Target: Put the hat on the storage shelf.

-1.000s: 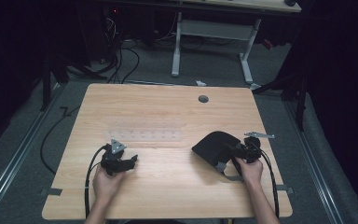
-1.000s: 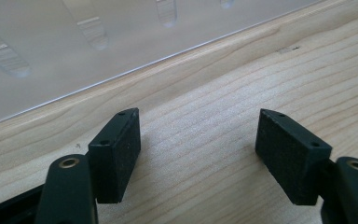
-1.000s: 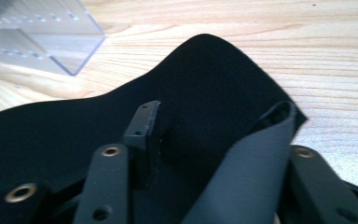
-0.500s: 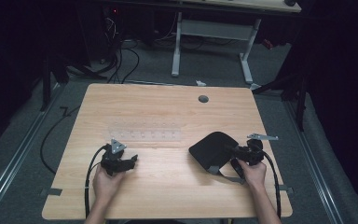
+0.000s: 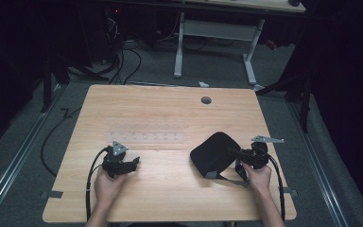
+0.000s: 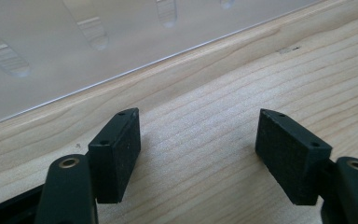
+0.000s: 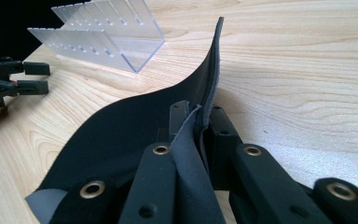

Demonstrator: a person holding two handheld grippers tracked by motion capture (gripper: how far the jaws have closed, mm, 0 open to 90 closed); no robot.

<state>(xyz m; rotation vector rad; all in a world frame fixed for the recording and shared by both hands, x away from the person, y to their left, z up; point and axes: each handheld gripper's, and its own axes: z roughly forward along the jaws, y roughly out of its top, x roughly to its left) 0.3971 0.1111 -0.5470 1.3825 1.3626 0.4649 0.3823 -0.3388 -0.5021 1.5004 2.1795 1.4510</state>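
Black mouse pad (image 5: 213, 153) on wood table (image 5: 170, 109), R of clear acrylic rack (image 5: 146, 135); right gripper (image 5: 240, 153) jaws just closed on its edge, grip done, move left. Left gripper (image 5: 131, 164) wide open, empty.

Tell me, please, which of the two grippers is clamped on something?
The right gripper: its jaws have just been closing and now pinch the edge of the black mat. The left gripper stands open over bare table.

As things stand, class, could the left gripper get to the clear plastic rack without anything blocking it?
Probably yes. The left gripper is open and holds nothing, and bare table lies between it and the clear plastic rack. The black pad lies off to the other side.
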